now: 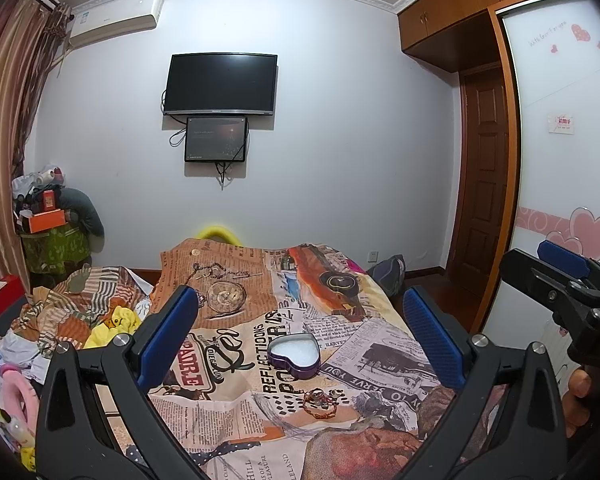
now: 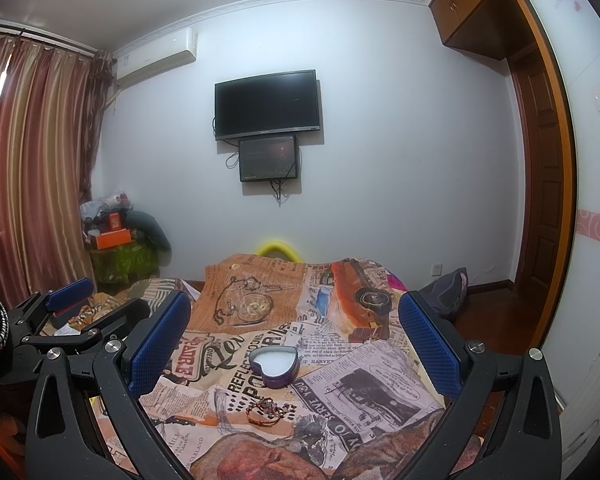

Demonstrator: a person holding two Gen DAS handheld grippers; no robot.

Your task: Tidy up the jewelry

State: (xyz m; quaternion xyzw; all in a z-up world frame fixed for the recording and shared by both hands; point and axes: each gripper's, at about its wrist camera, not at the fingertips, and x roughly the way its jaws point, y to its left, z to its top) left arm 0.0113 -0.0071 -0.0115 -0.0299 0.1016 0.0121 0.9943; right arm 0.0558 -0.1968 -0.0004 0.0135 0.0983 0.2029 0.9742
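A purple heart-shaped tin (image 1: 295, 354) with a white lining stands open on the newspaper-print cloth (image 1: 236, 412); it also shows in the right wrist view (image 2: 274, 365). A small heap of jewelry (image 1: 320, 399), a red-orange bracelet and rings, lies just in front of the tin, and shows in the right wrist view too (image 2: 269, 409). My left gripper (image 1: 300, 332) is open and empty, above and short of the tin. My right gripper (image 2: 294, 340) is open and empty, likewise short of the tin. Each gripper shows at the other view's edge.
The cloth covers a raised surface with a far edge (image 2: 300, 260) near the wall. Clothes and toys (image 1: 80, 320) lie piled at the left. A wardrobe (image 1: 560, 140) and door stand at the right, with a dark bag (image 2: 446, 288) on the floor.
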